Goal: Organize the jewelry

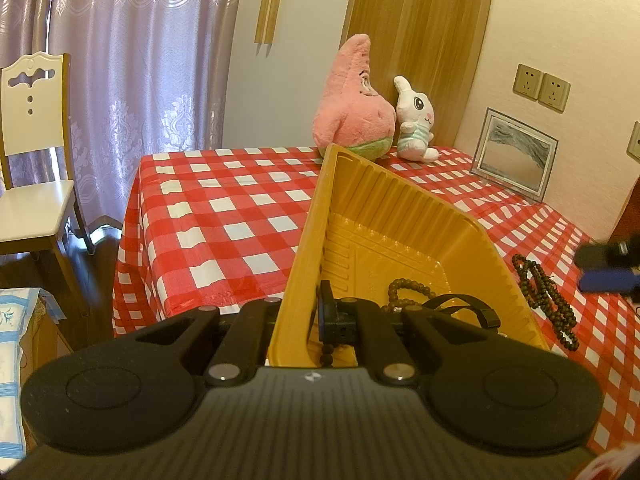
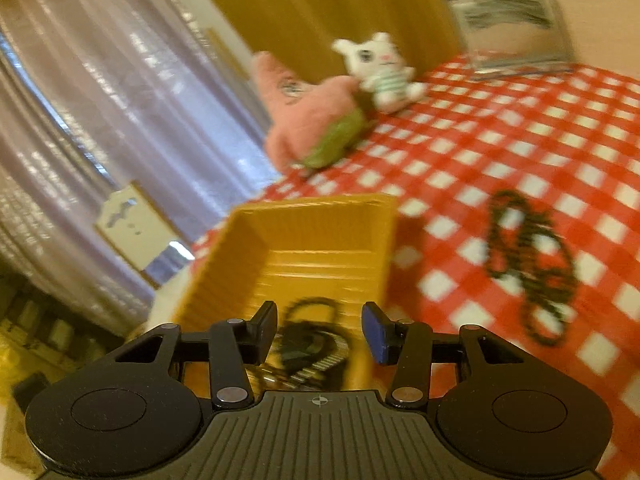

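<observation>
Left gripper (image 1: 310,316) clamped on yellow tray (image 1: 400,216) wall; right gripper (image 2: 319,332) parted, nothing gripped; tray contents blurred, partly hidden; bead necklace (image 1: 546,296) laid right

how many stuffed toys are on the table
2. The pink star plush sits at the far edge of the checked table, and the white bunny plush leans right beside it. Others may be hidden behind the yellow tray.
</observation>
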Action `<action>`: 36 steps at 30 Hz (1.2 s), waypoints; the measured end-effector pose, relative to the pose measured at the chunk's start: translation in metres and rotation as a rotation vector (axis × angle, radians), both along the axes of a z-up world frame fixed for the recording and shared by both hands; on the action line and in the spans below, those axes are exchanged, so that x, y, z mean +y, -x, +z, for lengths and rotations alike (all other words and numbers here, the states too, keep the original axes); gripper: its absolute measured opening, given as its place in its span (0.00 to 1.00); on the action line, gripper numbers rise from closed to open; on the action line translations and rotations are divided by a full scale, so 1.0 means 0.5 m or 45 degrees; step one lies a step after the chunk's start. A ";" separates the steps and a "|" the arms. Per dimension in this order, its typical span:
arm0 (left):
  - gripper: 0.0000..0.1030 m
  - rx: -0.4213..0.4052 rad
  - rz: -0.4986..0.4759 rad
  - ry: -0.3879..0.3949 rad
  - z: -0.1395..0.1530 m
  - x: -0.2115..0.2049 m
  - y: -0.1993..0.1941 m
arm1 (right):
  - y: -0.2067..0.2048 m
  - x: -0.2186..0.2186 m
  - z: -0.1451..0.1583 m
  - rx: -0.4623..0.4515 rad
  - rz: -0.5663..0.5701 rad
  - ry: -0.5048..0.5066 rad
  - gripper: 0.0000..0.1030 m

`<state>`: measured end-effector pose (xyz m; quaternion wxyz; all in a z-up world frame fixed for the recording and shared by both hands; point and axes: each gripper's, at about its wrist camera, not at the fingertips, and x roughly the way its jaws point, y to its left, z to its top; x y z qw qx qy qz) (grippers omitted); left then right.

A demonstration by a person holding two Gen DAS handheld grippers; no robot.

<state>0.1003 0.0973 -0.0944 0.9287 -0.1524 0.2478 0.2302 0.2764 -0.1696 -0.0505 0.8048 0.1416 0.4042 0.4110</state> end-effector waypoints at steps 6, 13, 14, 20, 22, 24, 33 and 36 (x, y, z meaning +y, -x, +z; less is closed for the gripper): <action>0.06 0.003 -0.001 -0.002 -0.001 -0.001 0.000 | 0.001 -0.077 -0.043 0.022 -0.107 0.141 0.46; 0.06 0.006 0.000 -0.002 -0.002 -0.002 0.001 | -0.001 -0.116 -0.072 -0.019 -0.172 0.340 0.46; 0.06 0.008 0.000 -0.003 -0.003 -0.003 0.002 | -0.002 -0.117 -0.074 -0.026 -0.178 0.357 0.46; 0.06 0.017 -0.003 -0.008 -0.006 -0.005 0.004 | -0.007 -0.119 -0.086 -0.057 -0.190 0.413 0.46; 0.06 0.017 -0.002 -0.006 -0.006 -0.005 0.003 | -0.010 -0.117 -0.088 -0.064 -0.186 0.424 0.46; 0.06 0.017 -0.003 -0.006 -0.005 -0.005 0.003 | -0.012 -0.113 -0.090 -0.073 -0.182 0.434 0.46; 0.06 0.017 -0.003 -0.007 -0.006 -0.005 0.003 | -0.035 -0.101 -0.108 -0.128 -0.155 0.472 0.46; 0.06 0.017 -0.003 -0.006 -0.005 -0.005 0.003 | -0.049 -0.096 -0.114 -0.174 -0.145 0.492 0.46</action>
